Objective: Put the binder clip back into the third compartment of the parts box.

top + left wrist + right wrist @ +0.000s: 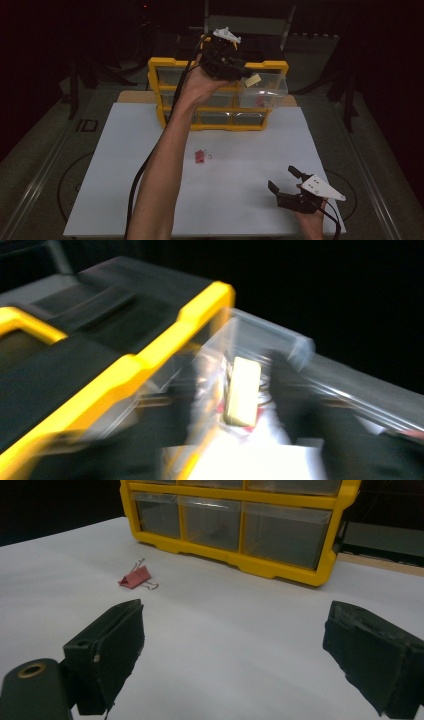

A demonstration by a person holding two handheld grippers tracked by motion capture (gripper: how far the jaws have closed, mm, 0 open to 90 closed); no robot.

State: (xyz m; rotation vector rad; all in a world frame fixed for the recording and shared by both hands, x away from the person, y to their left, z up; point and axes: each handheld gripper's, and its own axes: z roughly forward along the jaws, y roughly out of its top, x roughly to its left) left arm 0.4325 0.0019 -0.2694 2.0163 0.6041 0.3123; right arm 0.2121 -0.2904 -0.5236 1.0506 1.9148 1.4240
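High view: white worktop (235, 175) on a darker floor w/ a circle marking each side; room beyond is black, only a grey chair back (247, 22) dimly visible behind the cabinet. Wood edge shows at the worktop's far side.

Yellow drawer cabinet (170, 65) sits at the far centre of the worktop, clear drawers facing the person. Upper right drawer (272, 87) is pulled out, something red inside, too small to ID.

L gripper (245, 75) is raised at the cabinet's top right, over the open drawer, cable trailing down along the forearm. Jaws are clamped on a small cream block (253, 80). Left gripper view is motion-blurred: cream block (242, 390) upright at centre w/ a dark jaw on each side, clear drawer rim (280, 337) around it, cabinet's black top and yellow edge (165, 340) at left.

R gripper (285, 180) low near the worktop's near right corner, jaws wide apart, holding nothing. Right gripper view: both jaws over bare white surface.

Pink binder clip (201, 156) lies loose mid-worktop, in front of the cabinet, well apart from both grippers; also seen in right gripper view (135, 577), wire handles out.
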